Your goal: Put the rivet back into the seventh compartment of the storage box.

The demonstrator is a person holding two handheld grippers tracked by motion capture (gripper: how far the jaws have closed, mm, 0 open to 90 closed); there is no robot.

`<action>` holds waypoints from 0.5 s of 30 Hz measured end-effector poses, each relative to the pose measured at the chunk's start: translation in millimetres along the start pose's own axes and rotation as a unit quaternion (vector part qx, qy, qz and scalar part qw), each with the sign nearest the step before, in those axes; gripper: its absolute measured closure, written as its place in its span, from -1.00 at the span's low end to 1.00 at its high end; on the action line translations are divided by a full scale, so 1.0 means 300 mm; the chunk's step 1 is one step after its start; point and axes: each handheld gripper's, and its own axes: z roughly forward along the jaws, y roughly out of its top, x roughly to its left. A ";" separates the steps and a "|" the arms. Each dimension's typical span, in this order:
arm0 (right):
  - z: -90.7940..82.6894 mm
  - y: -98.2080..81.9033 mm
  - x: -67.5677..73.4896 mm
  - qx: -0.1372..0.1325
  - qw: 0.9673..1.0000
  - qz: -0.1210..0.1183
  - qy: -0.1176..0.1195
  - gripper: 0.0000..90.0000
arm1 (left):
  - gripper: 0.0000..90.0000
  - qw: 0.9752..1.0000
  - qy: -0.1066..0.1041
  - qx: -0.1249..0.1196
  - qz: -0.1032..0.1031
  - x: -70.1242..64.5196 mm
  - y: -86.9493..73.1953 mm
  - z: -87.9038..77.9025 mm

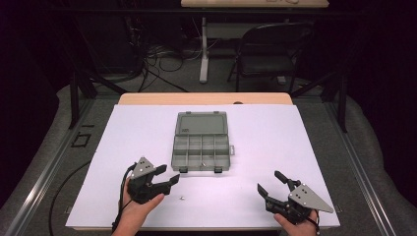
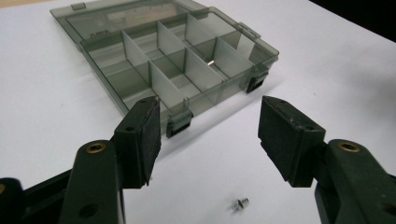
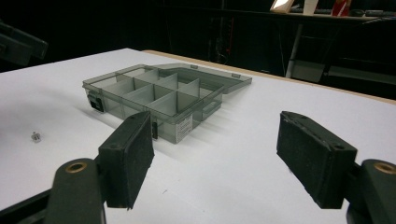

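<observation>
**Small screw waited between open claw and open box**

White board covered the table (image 1: 295, 147), with a dark room, a folding chair (image 1: 268, 49) and loose cables behind it; the plain surface made the tiny part easy to pick out.

Left gripper (image 1: 164, 184) rested low on the board in the person's hand, its jaws spread wide with nothing between them. Just ahead of its tips and a little to the right lay a small screw (image 1: 182, 198), loose on the board; in the left gripper view the screw (image 2: 239, 204) sat on the board between the two pads, close in, so the wide spread looked like readiness to straddle and pinch it.

Farther beyond those jaws stood the compartment box (image 1: 201, 150), its lid (image 1: 201, 123) folded flat away from the person, leaving every compartment reachable from above. One small metal piece (image 2: 211, 64) already lay in a near compartment.

Right gripper (image 1: 273, 189) sat well apart on the other side, jaws likewise spread and empty, angled toward the box (image 3: 159, 100), probably waiting to steady it.
</observation>
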 end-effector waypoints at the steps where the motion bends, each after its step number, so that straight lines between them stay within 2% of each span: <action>1: 0.000 0.000 0.000 0.000 1.000 0.000 0.000 -0.41 | -0.10 1.000 0.000 0.000 -0.002 -0.002 -0.007 0.000; 3: 0.000 0.000 0.000 0.000 1.000 0.000 0.000 -0.41 | -0.08 1.000 -0.005 0.001 -0.001 -0.004 -0.019 0.002; 13: -0.001 0.000 0.000 0.000 1.000 0.000 0.000 -0.41 | -0.08 1.000 0.000 0.012 0.009 -0.023 -0.060 0.000; 15: -0.002 0.000 0.000 0.000 1.000 -0.001 -0.001 -0.41 | -0.08 1.000 -0.003 0.011 0.005 -0.026 -0.068 0.003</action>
